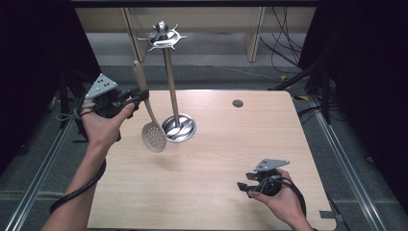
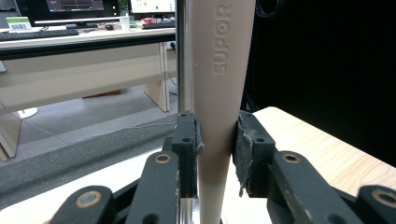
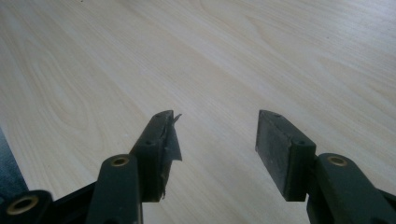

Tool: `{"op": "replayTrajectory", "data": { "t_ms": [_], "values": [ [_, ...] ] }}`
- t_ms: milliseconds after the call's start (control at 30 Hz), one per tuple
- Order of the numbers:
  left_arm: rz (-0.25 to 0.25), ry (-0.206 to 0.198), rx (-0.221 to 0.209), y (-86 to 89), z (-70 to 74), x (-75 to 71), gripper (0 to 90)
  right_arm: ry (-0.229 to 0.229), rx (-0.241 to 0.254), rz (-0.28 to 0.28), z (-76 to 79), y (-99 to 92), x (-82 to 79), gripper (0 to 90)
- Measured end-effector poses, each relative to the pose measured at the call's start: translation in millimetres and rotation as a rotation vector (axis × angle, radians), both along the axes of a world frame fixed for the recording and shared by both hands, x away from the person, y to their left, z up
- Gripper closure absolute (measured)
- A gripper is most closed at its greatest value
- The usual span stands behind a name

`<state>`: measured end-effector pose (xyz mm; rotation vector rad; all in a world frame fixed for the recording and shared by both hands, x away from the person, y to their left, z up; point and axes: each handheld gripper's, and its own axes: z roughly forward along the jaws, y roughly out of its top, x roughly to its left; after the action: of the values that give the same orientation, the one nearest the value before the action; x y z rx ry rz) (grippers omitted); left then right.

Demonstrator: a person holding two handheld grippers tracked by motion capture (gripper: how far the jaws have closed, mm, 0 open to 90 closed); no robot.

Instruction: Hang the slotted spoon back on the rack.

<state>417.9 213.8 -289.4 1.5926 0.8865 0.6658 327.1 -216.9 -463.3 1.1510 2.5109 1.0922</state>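
Note:
A beige slotted spoon [image 1: 154, 136] hangs above the table, handle up, its perforated bowl low near the rack's base. My left gripper [image 1: 139, 97] is shut on its handle [image 2: 218, 93], which carries raised lettering and stands upright between the pads. A steel utensil rack [image 1: 169, 72] rises from a round base [image 1: 179, 129] just right of the spoon, with hooks [image 1: 161, 37] at its top. My right gripper [image 1: 242, 185] rests low at the table's front right, jaws open over bare wood [image 3: 210, 70], nothing between them.
The wooden table [image 1: 231, 144] has a small round grommet [image 1: 237, 103] at the back right. Beyond the far edge stand wooden desk legs [image 1: 254, 33] and loose cables [image 1: 284, 43]. A desk with monitors [image 2: 84, 28] is behind the rack pole [image 2: 184, 56].

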Motion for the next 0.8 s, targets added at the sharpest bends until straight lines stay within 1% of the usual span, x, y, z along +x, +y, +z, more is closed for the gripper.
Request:
{"op": "replayTrajectory", "data": {
  "t_ms": [200, 233, 367, 667, 700, 800],
  "values": [
    [-0.001, 0.003, 0.008, -3.1, 2.5, 3.3, 71.2, 0.002, -0.001, 0.003, 0.0, 0.0, -0.2, 47.6],
    [-0.002, 0.002, 0.002, -3.8, 2.4, 4.3, 71.2, 0.001, 0.000, 0.003, 0.1, 0.0, -0.2, 47.6],
    [0.000, 0.005, 0.008, -4.9, 3.2, 6.8, 71.3, 0.000, -0.001, 0.003, -0.2, -0.3, 0.1, 47.6],
    [-0.001, 0.003, 0.008, -6.3, 5.3, 10.1, 71.2, 0.002, -0.002, 0.004, -0.1, -0.2, -0.1, 47.5],
    [-0.002, 0.004, 0.009, -6.4, 5.7, 10.4, 71.2, 0.015, 0.003, -0.005, 0.0, 0.5, -1.0, 47.5],
    [0.000, 0.001, 0.009, -6.9, 7.4, 11.6, 71.3, 0.015, 0.002, -0.004, 0.0, 0.5, -0.9, 47.5]
  ]
}}
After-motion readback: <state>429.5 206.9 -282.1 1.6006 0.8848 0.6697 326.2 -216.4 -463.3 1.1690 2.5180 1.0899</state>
